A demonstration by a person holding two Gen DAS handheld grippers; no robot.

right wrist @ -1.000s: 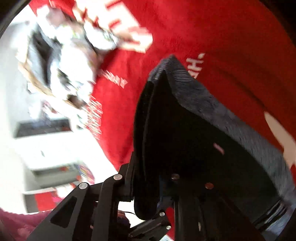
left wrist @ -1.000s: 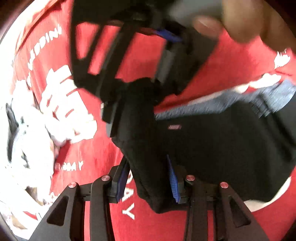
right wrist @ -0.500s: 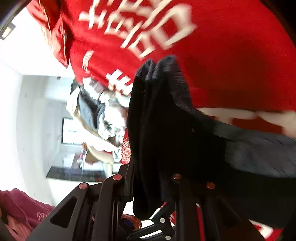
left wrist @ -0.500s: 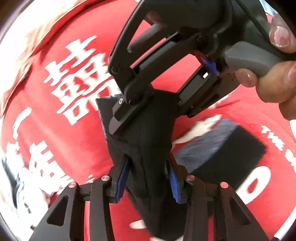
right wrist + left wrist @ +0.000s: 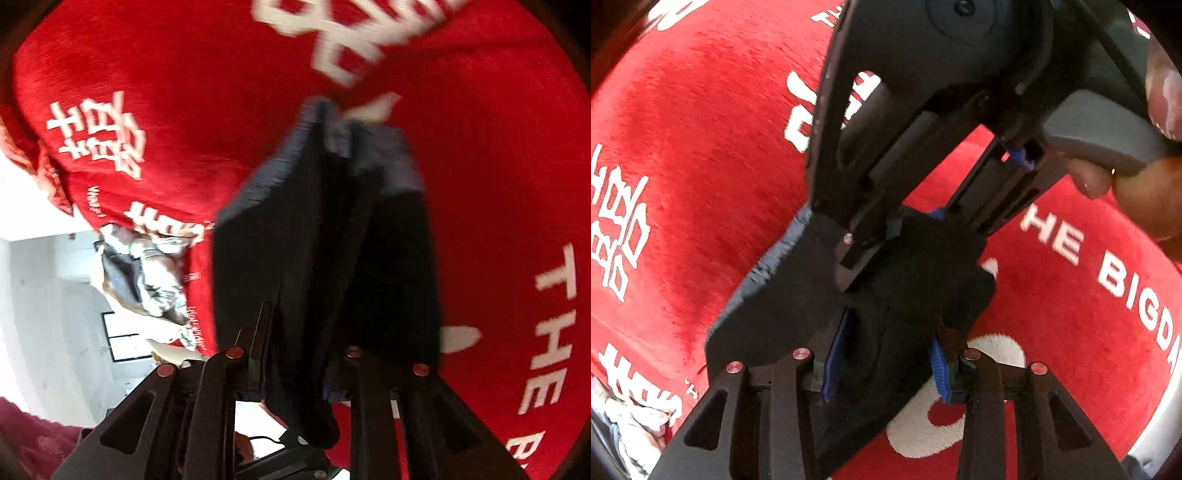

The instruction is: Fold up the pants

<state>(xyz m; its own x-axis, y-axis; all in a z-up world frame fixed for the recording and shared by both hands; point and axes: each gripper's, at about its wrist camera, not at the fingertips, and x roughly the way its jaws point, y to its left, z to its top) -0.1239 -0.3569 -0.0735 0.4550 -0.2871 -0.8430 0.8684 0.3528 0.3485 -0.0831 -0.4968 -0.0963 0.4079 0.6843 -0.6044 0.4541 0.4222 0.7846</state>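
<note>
Nearest in the left wrist view, the left gripper (image 5: pixel 886 358) has the dark pants (image 5: pixel 905 295) bunched between its blue pads (image 5: pixel 834 354); its jaws are opening a little, yet the cloth fills the gap and looks pinched. Just beyond, the right gripper (image 5: pixel 882 243) comes down onto the same bunch of cloth from above, a hand (image 5: pixel 1145 192) on its grey trigger. In the right wrist view the right gripper (image 5: pixel 295 373) is narrow and clamped on a thick stack of pants (image 5: pixel 325 258) layers that stands up from its jaws.

The pants hang between the two grippers, lifted over a red cloth (image 5: pixel 701 166) with white lettering, with a blue-grey hem at the left of the left view and at the top of the right view.

The step looks like carrying one end across to lay it on the rest. To do it well, I would keep both grips level and equally tight, so that the layers stay stacked, lower the fold flat, line up the hem edges, and let go only once the cloth rests.

Farther out, the red cloth gives open room ahead and to the right. Its edge shows lower left in the right view, where a crumpled pile (image 5: pixel 147 273) lies; keep the fold away from that side
</note>
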